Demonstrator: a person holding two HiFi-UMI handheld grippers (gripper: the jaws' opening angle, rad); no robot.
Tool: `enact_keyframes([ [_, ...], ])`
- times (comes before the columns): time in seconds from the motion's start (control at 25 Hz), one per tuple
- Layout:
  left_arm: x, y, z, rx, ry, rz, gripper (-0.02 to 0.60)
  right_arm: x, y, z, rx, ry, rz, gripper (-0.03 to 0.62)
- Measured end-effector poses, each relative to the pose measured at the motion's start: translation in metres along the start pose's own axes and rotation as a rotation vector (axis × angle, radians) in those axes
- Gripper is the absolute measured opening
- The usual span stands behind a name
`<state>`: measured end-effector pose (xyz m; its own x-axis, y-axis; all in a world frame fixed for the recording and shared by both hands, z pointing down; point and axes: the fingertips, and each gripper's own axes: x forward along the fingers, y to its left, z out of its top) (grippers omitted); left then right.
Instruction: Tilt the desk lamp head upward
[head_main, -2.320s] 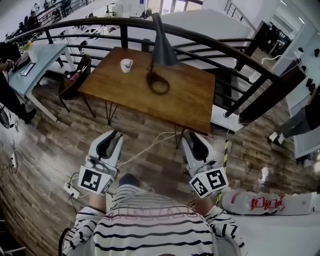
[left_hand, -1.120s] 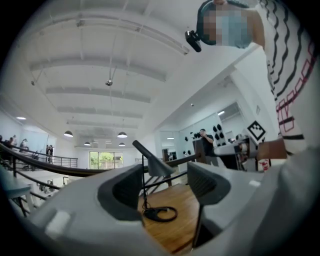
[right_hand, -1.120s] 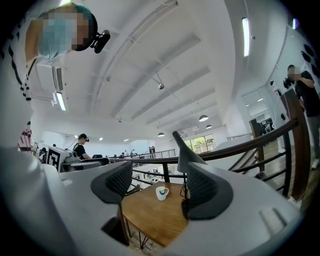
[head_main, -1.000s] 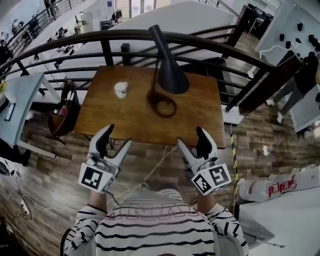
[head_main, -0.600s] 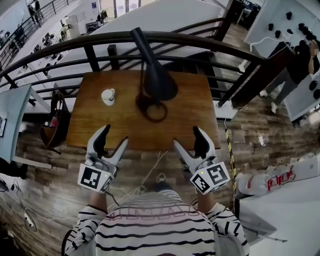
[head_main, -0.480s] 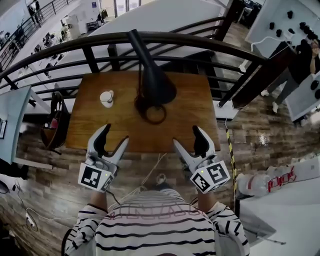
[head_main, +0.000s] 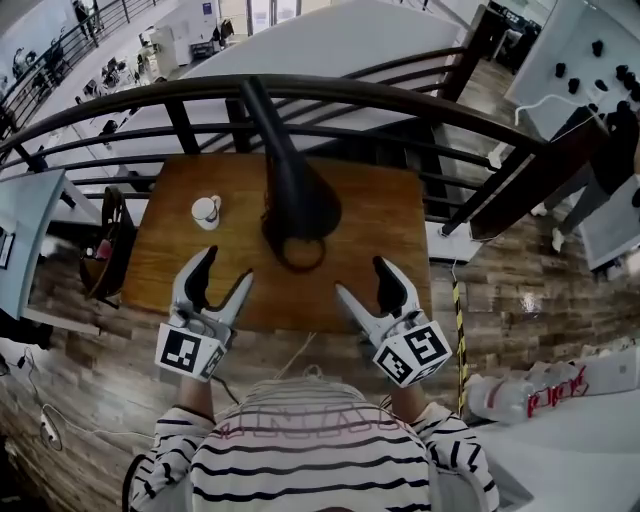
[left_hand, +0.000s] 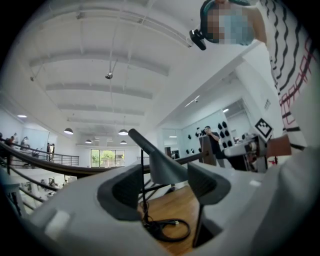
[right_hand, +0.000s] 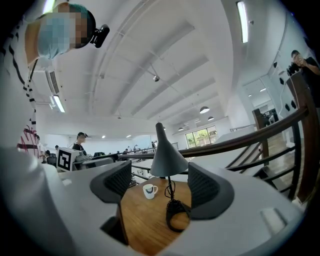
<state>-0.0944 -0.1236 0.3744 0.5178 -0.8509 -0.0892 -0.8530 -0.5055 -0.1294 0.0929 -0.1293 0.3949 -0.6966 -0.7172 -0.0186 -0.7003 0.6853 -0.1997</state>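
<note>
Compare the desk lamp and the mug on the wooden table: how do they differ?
The desk lamp is dark, with a cone-shaped head on a thin stem; the mug is white and squat. The desk lamp stands far taller than the mug. A dark cord lies looped at the desk lamp's base; the mug stands apart, to its left. Both stand upright on the table. The left gripper and right gripper are open and touch neither.

The dark desk lamp (head_main: 296, 195) stands on the wooden table (head_main: 385, 225). Its cone head points down. A cord (right_hand: 168, 216) seems looped by its foot.
</note>
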Motion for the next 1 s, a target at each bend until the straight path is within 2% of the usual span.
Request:
enact_keyframes([
  [0.24,0.017,-0.003,-0.011,-0.015,0.010,0.042,0.278,0.012,-0.022,-0.008,0.008,0.034,0.048,0.341],
  [0.44,0.036,0.017,-0.019,-0.021,0.025,0.033,0.278,0.033,-0.030,-0.013,0.012,0.055,0.049,0.337],
  [0.68,0.069,0.055,-0.028,-0.012,0.048,-0.025,0.278,0.060,-0.036,-0.020,0.028,0.060,-0.022,0.328],
  [1.0,0.098,0.098,-0.040,-0.005,0.061,-0.147,0.276,0.089,-0.033,-0.038,0.048,0.087,-0.140,0.314],
])
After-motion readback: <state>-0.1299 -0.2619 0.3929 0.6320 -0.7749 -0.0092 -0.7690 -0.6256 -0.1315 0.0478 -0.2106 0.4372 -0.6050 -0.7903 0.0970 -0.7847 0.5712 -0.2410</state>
